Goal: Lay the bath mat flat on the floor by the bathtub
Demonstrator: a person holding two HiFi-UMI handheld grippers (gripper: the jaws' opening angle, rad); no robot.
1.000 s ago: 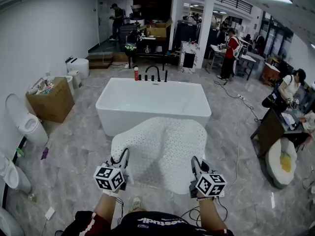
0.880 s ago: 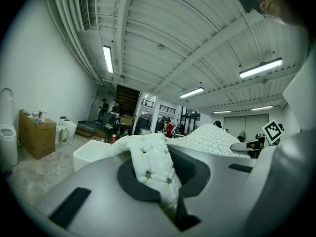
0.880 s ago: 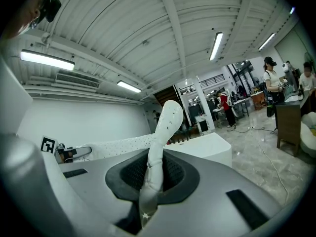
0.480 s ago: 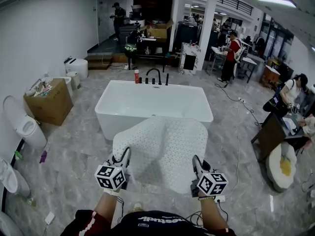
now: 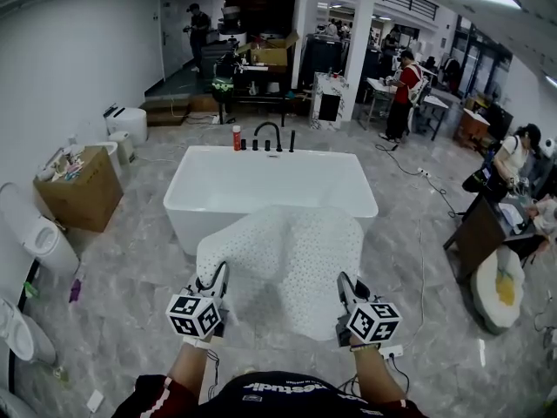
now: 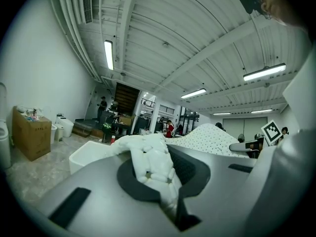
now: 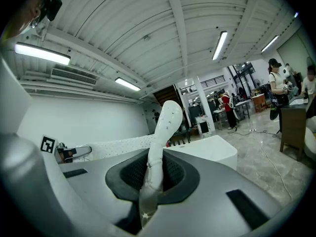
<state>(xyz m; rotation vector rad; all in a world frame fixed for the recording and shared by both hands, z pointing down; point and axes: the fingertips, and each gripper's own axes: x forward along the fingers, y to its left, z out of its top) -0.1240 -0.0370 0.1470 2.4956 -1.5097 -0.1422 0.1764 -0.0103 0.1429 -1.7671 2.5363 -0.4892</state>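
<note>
White perforated bath mat (image 5: 283,264), humped and unflattened, above the floor (image 5: 130,268).

Mat (image 5: 283,264) at 12 o'clock: white, soft and rubbery-looking, dimpled all over; tub (image 5: 270,185) beyond it smooth, glossy white; floor (image 5: 130,268) polished grey marble-look tile; box (image 5: 74,190) at 10 o'clock matt brown cardboard; tap (image 5: 268,131) matt black.

The head camera looked steeply down over left tongs (image 5: 217,277) and right tongs (image 5: 344,286); their close-set cameras shared the white rectangular bathtub (image 5: 184,216) ahead.
</note>
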